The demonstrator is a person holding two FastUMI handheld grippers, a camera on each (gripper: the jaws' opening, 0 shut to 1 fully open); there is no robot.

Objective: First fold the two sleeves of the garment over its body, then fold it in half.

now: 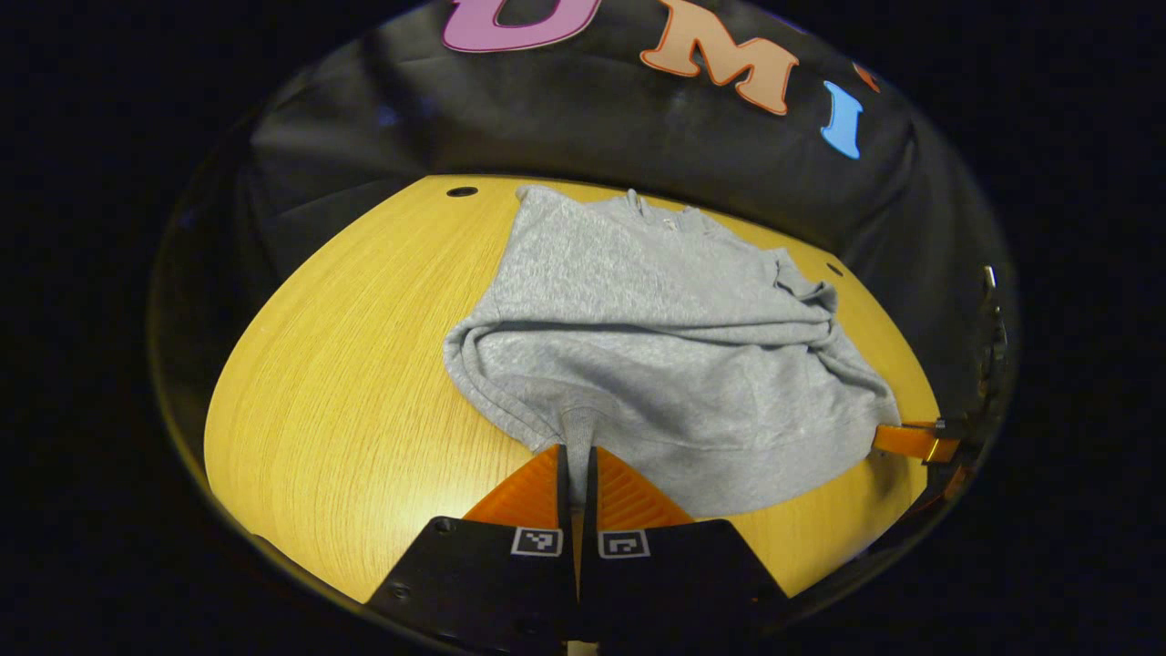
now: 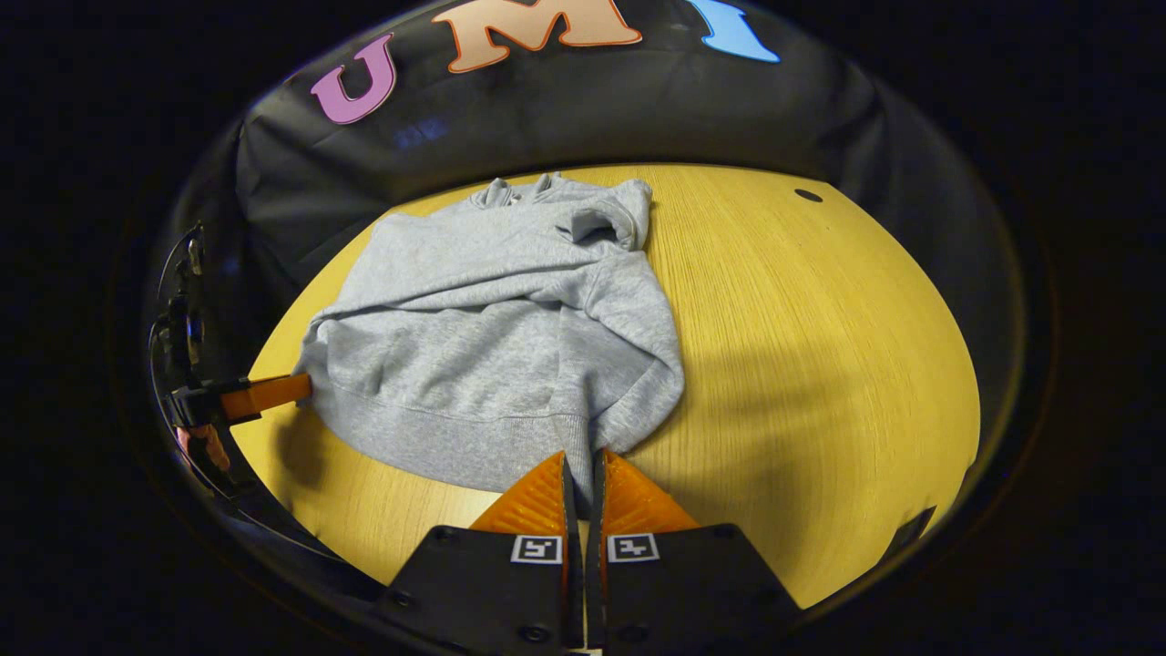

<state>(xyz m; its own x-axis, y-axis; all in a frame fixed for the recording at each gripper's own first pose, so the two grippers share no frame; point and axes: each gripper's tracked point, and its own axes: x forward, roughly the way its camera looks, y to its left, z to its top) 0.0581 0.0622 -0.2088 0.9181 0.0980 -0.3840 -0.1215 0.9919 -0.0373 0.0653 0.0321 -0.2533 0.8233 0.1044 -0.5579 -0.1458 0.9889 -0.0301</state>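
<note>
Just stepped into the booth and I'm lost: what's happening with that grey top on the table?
A person is folding a grey sweatshirt on a yellow wooden table, using two orange-fingered grippers. The left gripper is shut on the near hem, and the right gripper is shut on the hem at the other corner. The sleeves already look folded over the body, so the fold in half appears to be the step under way; the hem is not yet carried far.

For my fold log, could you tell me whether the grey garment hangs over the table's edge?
No, the grey garment lies wholly on the wooden table, with bare wood around it.
</note>
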